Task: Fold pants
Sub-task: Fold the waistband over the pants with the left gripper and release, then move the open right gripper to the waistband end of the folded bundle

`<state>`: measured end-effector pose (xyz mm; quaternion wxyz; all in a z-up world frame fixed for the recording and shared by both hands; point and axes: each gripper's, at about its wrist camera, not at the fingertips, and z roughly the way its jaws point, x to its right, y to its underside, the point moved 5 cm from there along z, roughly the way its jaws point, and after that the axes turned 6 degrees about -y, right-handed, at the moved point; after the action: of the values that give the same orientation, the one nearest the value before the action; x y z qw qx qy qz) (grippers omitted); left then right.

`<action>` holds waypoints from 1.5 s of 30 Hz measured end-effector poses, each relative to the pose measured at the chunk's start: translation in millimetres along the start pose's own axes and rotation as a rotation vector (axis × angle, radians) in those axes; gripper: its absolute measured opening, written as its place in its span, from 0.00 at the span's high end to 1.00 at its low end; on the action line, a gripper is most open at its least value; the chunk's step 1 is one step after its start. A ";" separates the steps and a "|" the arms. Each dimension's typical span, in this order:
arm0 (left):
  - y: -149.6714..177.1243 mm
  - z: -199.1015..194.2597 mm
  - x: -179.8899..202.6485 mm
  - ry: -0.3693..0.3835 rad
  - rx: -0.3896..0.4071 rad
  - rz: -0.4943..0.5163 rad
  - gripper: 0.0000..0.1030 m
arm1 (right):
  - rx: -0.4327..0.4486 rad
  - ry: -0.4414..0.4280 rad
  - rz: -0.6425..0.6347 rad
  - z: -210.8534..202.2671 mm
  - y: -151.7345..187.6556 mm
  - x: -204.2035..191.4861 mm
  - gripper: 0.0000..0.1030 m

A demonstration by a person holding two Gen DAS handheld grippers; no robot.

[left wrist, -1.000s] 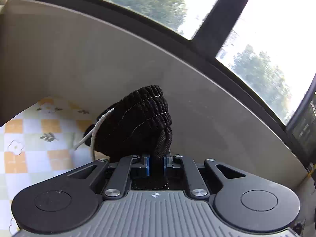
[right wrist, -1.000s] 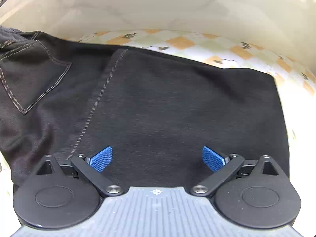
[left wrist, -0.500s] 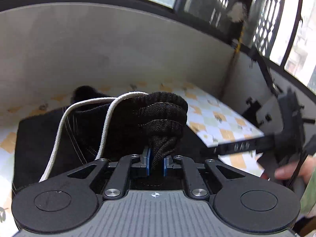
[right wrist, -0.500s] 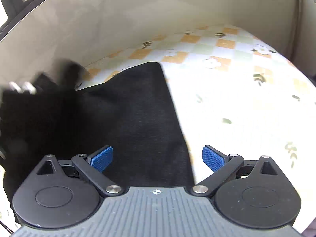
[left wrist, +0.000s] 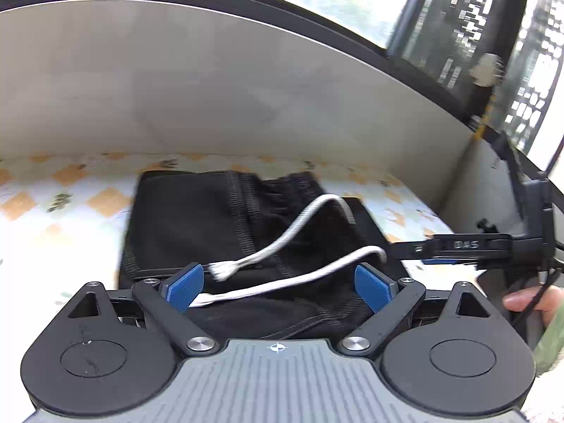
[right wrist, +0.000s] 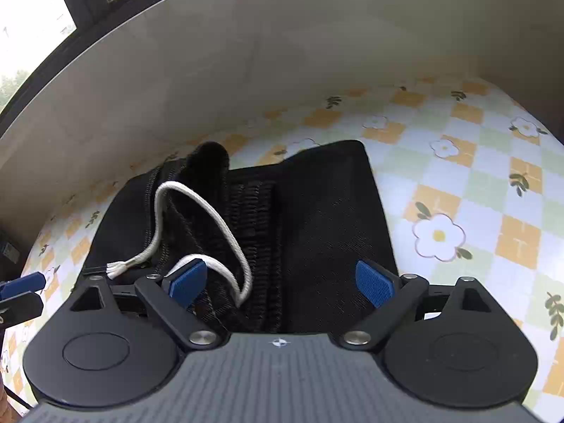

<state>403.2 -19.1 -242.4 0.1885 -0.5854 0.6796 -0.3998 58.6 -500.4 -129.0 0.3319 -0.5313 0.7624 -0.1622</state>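
Note:
The black pants [left wrist: 197, 225] lie folded in a compact stack on the checked tablecloth, elastic waistband uppermost. Their white drawstring [left wrist: 282, 243] loops loosely across the top. My left gripper [left wrist: 280, 283] hovers just over the near edge of the stack. Its jaws are opening, with cloth and cord below the blue pads [left wrist: 185, 287] but not pinched. From the other side, my right gripper [right wrist: 280, 283] looks down on the same pants [right wrist: 328, 218] and drawstring [right wrist: 218, 218]. Its jaws are closing slightly but still stand wide, gripping nothing.
The flowered tablecloth [right wrist: 458, 162] runs to a pale wall with windows above. The right gripper's body [left wrist: 469, 245] and a person's hand [left wrist: 528, 299] show at the right in the left wrist view. The left gripper's fingertips [right wrist: 21, 294] show at the left edge of the right wrist view.
My left gripper swung down from facing the window and let go of the bunched waistband, which now lies on the stack. My right gripper stayed open and pulled back and up.

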 end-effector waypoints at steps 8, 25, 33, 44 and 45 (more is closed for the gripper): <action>26.2 -8.3 -58.7 -0.291 -0.122 -0.031 0.02 | -0.135 0.000 -0.155 48.5 1.6 -34.0 0.08; 58.2 25.4 -74.3 -0.463 -0.220 0.102 0.00 | -0.129 0.096 -0.161 86.2 -19.3 -21.8 0.07; 64.3 28.1 -89.5 -0.423 -0.234 0.006 0.00 | 0.004 0.025 0.057 54.0 -27.1 16.5 0.08; 71.3 23.6 -92.7 -0.426 -0.198 -0.034 0.00 | -0.002 0.147 0.115 42.8 -33.7 54.5 0.12; 71.1 21.0 -91.5 -0.427 -0.197 -0.035 0.00 | -0.014 0.139 0.080 45.3 -33.8 46.8 0.12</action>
<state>394.8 60.4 -328.9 0.2629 -0.6839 0.6500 -0.2018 103.0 -551.5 -157.3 0.2806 -0.4900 0.8055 -0.1797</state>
